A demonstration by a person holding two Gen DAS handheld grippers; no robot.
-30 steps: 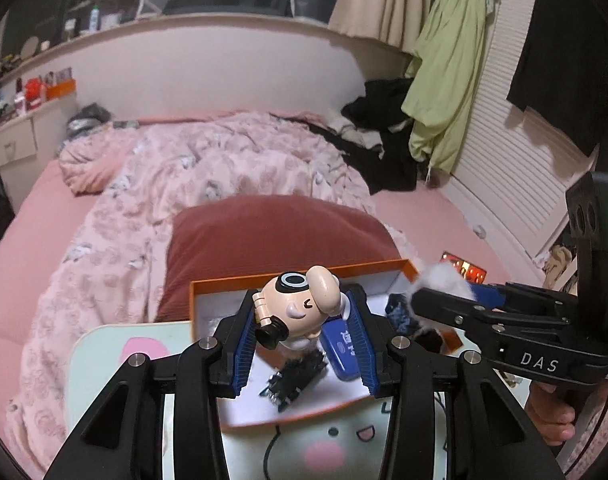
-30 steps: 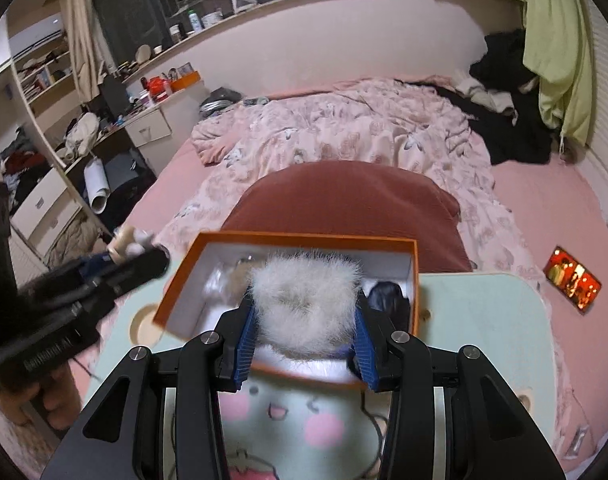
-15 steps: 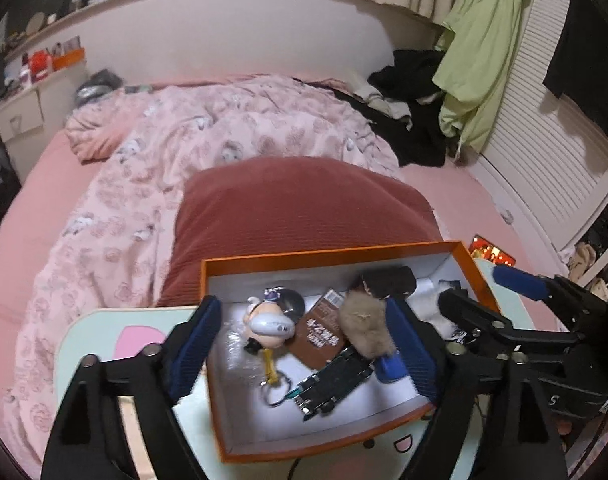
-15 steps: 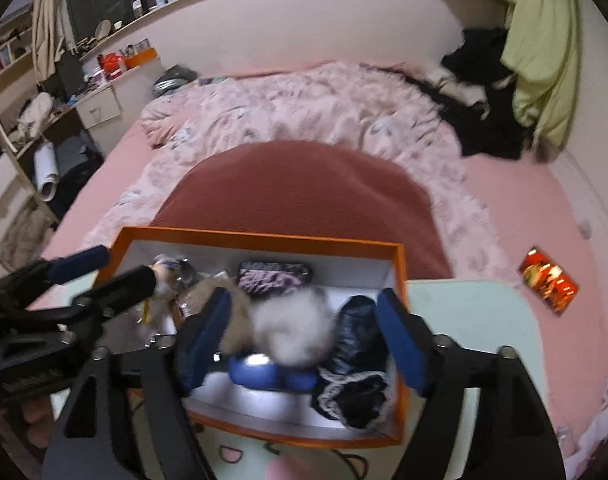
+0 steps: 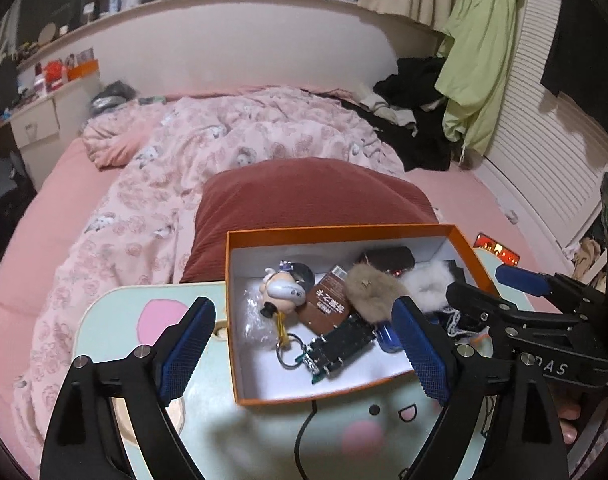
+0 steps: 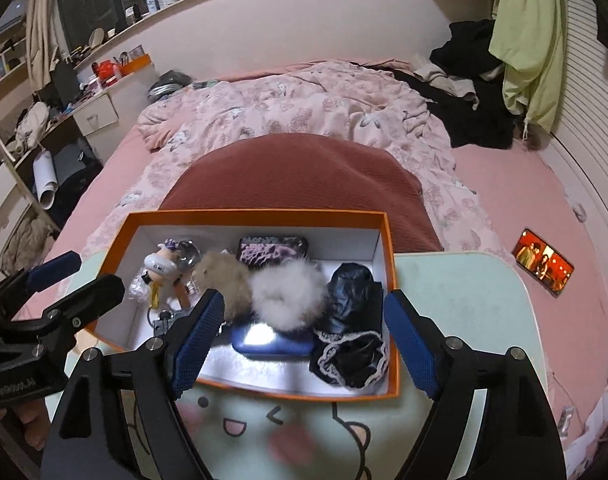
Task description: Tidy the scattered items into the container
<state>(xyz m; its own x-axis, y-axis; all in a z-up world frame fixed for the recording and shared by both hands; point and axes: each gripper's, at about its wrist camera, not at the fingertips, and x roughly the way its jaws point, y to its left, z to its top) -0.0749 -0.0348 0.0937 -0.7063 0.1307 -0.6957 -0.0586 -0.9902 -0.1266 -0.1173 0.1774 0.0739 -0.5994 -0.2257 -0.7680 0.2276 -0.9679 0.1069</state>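
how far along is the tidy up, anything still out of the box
Mostly done, it seems. The orange box already holds the figurine keychain, tan pompom, white pompom, black lace cloth and a blue case. Nothing is in hand: left gripper and right gripper both hover with jaws open and empty. No loose item shows on the lap desk; its hidden parts cannot be judged.

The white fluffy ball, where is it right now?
The white fluffy ball lies inside the orange box, in the middle of the right wrist view, between the brown fluffy ball and the black lacy cloth.
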